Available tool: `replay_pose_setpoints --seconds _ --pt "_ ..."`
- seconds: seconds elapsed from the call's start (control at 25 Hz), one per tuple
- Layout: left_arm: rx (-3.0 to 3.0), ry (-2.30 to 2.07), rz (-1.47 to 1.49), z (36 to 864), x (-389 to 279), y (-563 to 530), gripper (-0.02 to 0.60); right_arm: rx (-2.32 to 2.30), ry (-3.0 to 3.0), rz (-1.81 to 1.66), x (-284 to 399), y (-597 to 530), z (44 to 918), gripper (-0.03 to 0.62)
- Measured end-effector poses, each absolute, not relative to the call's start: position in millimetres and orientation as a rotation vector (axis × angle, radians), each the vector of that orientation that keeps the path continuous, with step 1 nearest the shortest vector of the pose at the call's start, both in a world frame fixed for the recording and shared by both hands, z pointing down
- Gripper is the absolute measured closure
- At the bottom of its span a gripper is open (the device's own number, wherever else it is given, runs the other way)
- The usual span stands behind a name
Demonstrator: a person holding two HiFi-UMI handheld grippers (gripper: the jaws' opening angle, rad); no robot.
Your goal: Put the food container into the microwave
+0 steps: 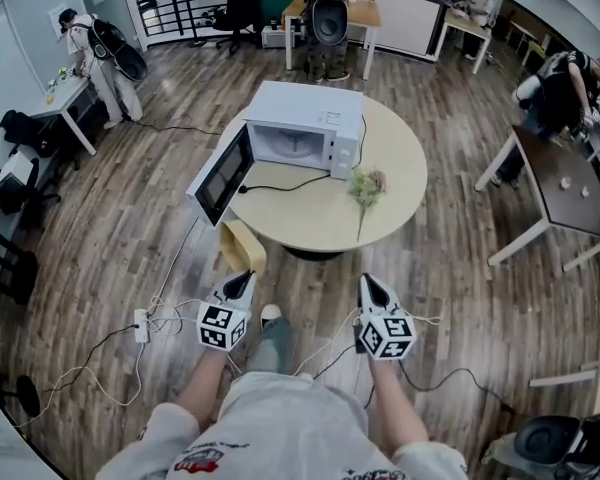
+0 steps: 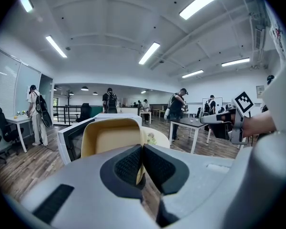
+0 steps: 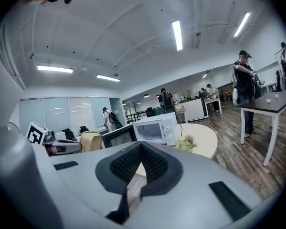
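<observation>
One round tabletop (image 1: 405, 158) carries one microwave (image 1: 305, 118) and one flower sprig (image 1: 366, 188). Two tools show, the left tool (image 1: 241, 282) and the right tool (image 1: 367, 283), plus one food container (image 1: 242, 246).

Left gripper (image 1: 241, 282) jaws pinching food container (image 1: 242, 246) rim, right gripper (image 1: 369, 284) jaws together, both forward
</observation>
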State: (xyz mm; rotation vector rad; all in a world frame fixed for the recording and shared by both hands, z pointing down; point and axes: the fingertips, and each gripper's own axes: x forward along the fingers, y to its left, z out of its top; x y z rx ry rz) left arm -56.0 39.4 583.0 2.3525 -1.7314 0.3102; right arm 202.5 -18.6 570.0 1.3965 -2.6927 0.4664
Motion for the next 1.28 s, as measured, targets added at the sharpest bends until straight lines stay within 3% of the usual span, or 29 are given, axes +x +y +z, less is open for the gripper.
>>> replay_pose_setpoints --seconds 0.96,1.28 --pt "2.436 -1.458 0.263 610 -188 -280 0.569 1.452 -2.618 0.43 8 -336 563 0.591" --pt "2.415 -1.431 0.29 628 -196 -328 0.569 1.456 -2.597 0.457 3 -387 577 0.591"
